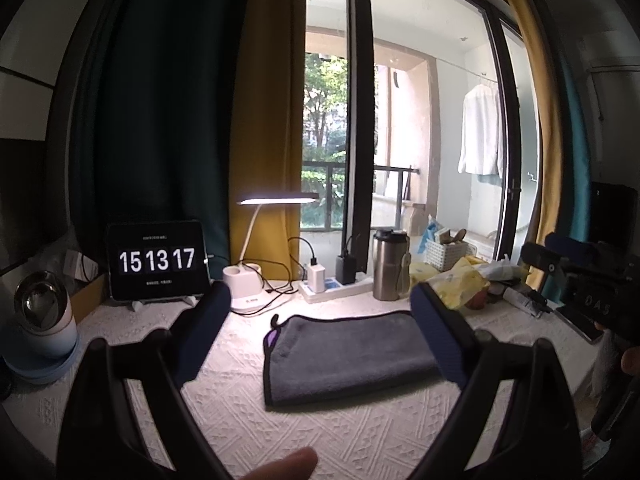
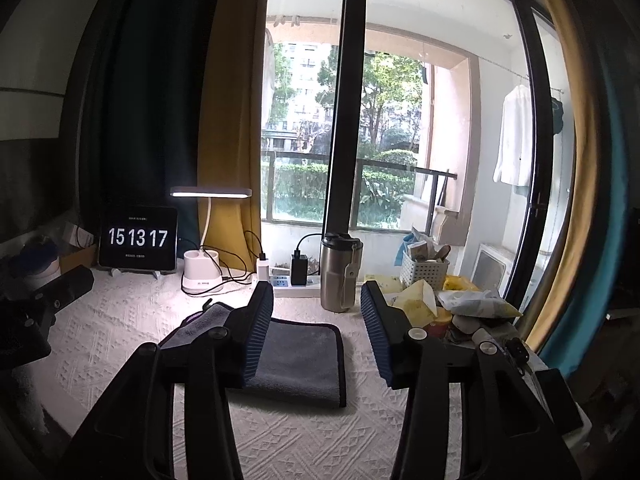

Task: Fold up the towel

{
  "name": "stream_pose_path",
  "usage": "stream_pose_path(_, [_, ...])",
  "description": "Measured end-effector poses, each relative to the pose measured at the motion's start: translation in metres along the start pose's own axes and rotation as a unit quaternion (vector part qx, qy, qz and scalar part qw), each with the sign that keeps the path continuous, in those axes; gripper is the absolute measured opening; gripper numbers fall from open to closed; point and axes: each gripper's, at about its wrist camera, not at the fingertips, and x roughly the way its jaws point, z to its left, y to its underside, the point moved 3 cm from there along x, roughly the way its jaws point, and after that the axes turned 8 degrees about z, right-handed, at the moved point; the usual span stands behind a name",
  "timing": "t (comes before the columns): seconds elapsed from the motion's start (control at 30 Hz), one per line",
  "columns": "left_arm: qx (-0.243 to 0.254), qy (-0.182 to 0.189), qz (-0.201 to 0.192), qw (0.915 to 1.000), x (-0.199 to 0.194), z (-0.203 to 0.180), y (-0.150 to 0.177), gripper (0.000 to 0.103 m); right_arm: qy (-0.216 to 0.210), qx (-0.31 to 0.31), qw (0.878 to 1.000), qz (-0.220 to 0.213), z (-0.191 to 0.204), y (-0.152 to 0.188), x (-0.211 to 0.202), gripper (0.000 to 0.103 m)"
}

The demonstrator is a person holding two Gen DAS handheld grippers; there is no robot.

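The table [image 1: 280, 432], under a white textured cloth, carries a grey towel [image 1: 352, 356] lying folded flat at its middle. Both grippers hover above it: the left gripper [image 1: 320, 304] with fingers spread wide and empty, the right gripper [image 2: 318, 300] likewise released. A steel tumbler [image 2: 340, 276] stands behind the towel.
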Motion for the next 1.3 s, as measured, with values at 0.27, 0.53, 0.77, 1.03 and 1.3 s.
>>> stream_pose_path(0.27, [-0.011, 0.004, -0.018, 0.9998, -0.017, 0.0, 0.008, 0.097, -0.003, 0.01, 0.999, -0.035, 0.004, 0.016, -0.025, 0.059])
stream_pose_path(0.53, [-0.016, 0.011, -0.029, 0.9994, -0.025, 0.0, 0.012, 0.099, -0.012, 0.014, 0.999, -0.029, 0.005, 0.025, -0.027, 0.062])
stream_pose_path(0.77, [-0.017, 0.011, -0.034, 0.9992, -0.026, 0.001, 0.012, 0.099, -0.013, 0.012, 0.999, -0.028, 0.007, 0.023, -0.026, 0.062])
stream_pose_path(1.03, [-0.017, 0.015, -0.031, 0.9993, -0.026, -0.001, 0.012, 0.099, -0.012, 0.009, 1.0, -0.02, 0.007, 0.024, -0.023, 0.062])
stream_pose_path(1.3, [-0.016, 0.015, -0.03, 0.9993, -0.026, -0.003, 0.012, 0.099, -0.01, 0.01, 1.0, -0.019, 0.006, 0.024, -0.023, 0.062])
